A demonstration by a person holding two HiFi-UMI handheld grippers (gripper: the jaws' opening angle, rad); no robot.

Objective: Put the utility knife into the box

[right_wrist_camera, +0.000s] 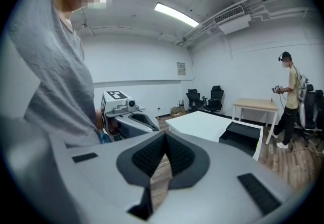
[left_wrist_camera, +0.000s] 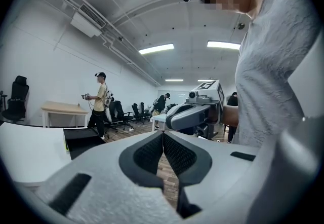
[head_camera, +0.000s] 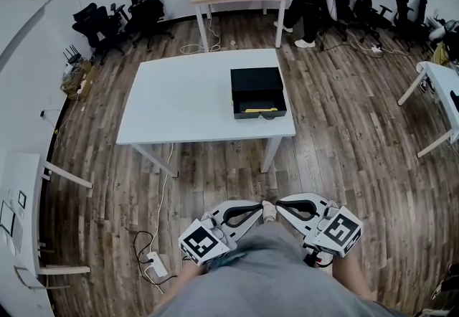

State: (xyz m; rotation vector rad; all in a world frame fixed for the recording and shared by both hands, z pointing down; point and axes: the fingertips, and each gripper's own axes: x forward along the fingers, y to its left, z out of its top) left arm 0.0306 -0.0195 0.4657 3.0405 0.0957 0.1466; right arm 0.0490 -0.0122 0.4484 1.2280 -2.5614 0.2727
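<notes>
Matte black rectangular box (head_camera: 257, 82) on smooth white surface (head_camera: 179, 100). Yellow utility knife (head_camera: 259, 110) lies inside the box by its near wall, only a thin strip showing. Left tongs (left_wrist_camera: 163, 139) and right tongs (right_wrist_camera: 165, 139), with ribbed dark pads, are clenched empty, well apart from the box.

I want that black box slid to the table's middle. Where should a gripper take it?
Likely the black box's near wall, pinched from above on the person's side: the near part stands open, so one jaw fits inside, though the yellow object lying along that wall leaves little room.
</notes>
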